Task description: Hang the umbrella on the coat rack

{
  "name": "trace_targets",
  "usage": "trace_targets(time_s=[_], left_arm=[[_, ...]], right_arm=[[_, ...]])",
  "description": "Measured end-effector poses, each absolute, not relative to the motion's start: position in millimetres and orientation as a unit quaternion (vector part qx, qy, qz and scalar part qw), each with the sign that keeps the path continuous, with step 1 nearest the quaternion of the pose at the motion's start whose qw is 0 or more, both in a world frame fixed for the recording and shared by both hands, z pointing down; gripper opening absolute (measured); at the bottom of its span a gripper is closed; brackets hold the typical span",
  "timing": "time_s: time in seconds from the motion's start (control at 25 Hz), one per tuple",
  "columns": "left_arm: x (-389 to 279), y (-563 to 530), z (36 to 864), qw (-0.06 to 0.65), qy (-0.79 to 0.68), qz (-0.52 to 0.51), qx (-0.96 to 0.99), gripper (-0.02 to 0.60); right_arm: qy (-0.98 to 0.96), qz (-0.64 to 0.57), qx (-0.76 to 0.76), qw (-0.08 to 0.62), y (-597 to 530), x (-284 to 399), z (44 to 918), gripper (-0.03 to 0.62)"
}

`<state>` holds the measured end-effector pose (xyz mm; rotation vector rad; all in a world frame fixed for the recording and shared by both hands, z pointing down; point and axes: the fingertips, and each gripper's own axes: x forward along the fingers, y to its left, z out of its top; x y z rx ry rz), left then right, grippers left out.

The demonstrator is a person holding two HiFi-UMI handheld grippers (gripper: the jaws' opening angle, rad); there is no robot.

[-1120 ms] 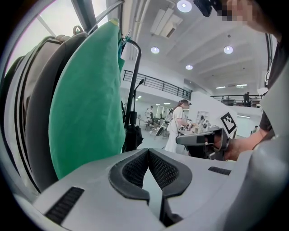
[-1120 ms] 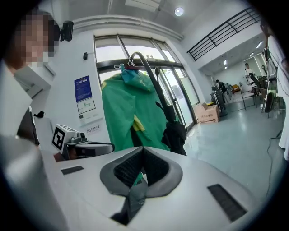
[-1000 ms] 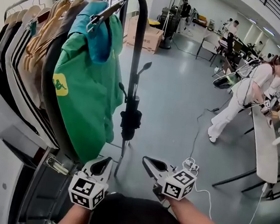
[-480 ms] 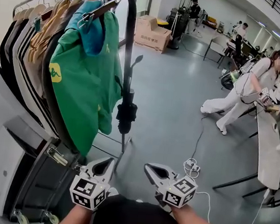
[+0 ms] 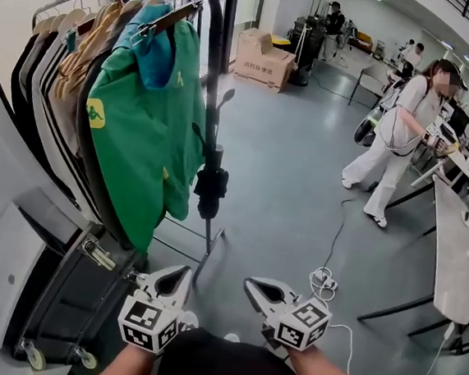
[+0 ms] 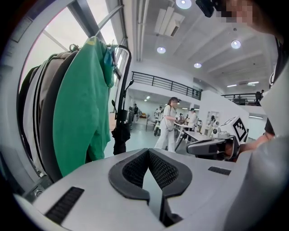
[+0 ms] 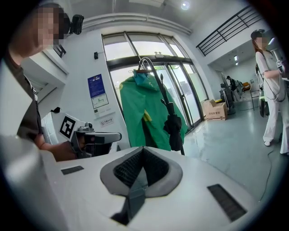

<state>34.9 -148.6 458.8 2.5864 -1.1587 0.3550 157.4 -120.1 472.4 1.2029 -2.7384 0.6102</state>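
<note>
A black folded umbrella [image 5: 211, 180] hangs upright against the end post of the black coat rack [image 5: 216, 49], its handle pointing up. It hangs beside a green shirt [image 5: 141, 132]. It also shows in the left gripper view as the umbrella [image 6: 120, 135], and in the right gripper view as the umbrella [image 7: 173, 126]. My left gripper [image 5: 180, 277] and right gripper [image 5: 251, 286] are held low, close to my body and well short of the rack. Both are shut with nothing between the jaws.
Several garments hang along the rack rail [image 5: 76, 35]. A dark wheeled case [image 5: 84, 292] and a white unit [image 5: 3, 272] stand under it. A cable with a plug strip [image 5: 322, 278] lies on the floor, a white table [image 5: 449, 253] is at right, and a person in white [image 5: 391, 148] stands beyond.
Both grippers have drawn back from the rack together, still shut and empty. The umbrella stays hanging on the post. The person in white has walked further away.
</note>
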Motion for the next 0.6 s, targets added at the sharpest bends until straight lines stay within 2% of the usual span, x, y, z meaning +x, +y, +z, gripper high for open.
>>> trace_targets(time_s=[0.6], left_arm=[[49.3,-135.6,466.1,0.161,-0.413,0.12,0.888,0.015]], right_arm=[[-0.902,0.195,0.38,0.052,-109.4,167.5,474.7,0.011]])
